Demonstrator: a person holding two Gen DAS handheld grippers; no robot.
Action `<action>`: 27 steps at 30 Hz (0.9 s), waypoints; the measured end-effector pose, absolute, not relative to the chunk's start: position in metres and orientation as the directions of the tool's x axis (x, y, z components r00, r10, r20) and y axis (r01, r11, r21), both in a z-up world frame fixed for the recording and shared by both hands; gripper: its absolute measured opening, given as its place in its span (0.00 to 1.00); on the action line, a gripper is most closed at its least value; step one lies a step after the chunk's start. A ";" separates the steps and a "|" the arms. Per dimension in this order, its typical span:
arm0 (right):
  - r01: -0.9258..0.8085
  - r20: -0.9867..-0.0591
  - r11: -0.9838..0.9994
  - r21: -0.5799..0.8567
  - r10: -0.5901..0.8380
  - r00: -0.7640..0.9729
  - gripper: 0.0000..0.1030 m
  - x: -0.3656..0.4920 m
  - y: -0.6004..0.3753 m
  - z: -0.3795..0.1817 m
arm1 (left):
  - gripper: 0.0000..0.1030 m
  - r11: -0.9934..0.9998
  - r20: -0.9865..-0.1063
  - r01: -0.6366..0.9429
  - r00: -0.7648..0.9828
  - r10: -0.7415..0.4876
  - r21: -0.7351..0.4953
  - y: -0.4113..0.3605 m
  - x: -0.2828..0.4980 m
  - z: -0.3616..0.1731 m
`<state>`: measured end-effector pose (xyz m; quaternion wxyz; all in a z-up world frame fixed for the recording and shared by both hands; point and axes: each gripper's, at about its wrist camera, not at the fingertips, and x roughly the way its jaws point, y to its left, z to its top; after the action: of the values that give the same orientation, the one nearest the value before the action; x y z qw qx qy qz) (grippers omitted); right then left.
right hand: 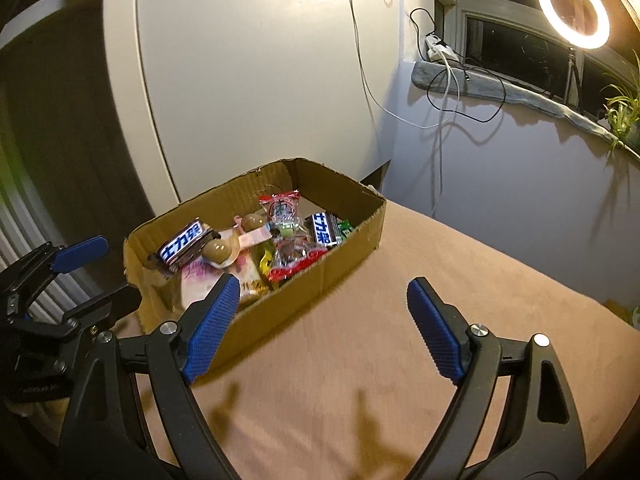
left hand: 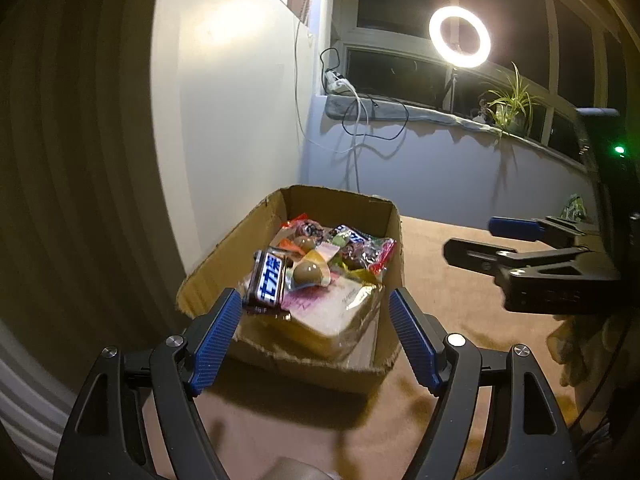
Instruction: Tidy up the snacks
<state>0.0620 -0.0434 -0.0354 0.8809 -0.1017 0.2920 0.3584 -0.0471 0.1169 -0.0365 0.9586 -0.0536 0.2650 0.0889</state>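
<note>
An open cardboard box (left hand: 394,236) (right hand: 316,280) sits on a brown table and holds several snacks: a dark chocolate bar with blue-white lettering (left hand: 269,279) (right hand: 183,245), wrapped brown eggs (left hand: 307,273) (right hand: 216,251), a bagged slice of bread (left hand: 340,316), a second bar (right hand: 325,230) and red packets (right hand: 283,208). My left gripper (left hand: 316,304) is open and empty, just before the box's near wall. My right gripper (right hand: 324,294) is open and empty, over the table beside the box; it also shows in the left wrist view (left hand: 480,240).
The brown table (right hand: 400,360) spreads to the right of the box. A white wall panel stands behind the box. A windowsill holds cables, a ring light (left hand: 460,36) and a plant (left hand: 510,104). A green packet (left hand: 574,206) lies at the far right.
</note>
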 end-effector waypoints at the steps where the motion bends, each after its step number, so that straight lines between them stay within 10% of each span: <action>1: -0.690 -0.584 0.723 0.030 0.573 0.575 0.86 0.058 -0.046 -0.035 | 0.74 0.978 -0.518 -0.200 0.844 0.139 -0.063 0.116 -0.050 -0.037; 27: -0.671 -0.555 0.740 -0.044 0.540 0.633 0.96 0.019 -0.071 -0.045 | 0.78 0.969 -0.487 -0.234 0.857 0.169 -0.075 0.099 -0.071 -0.039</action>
<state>0.0191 -0.0706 -0.0449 0.8949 -0.1242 0.2630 0.3385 -0.0707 0.0986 -0.0395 0.9613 -0.0659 0.2462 0.1047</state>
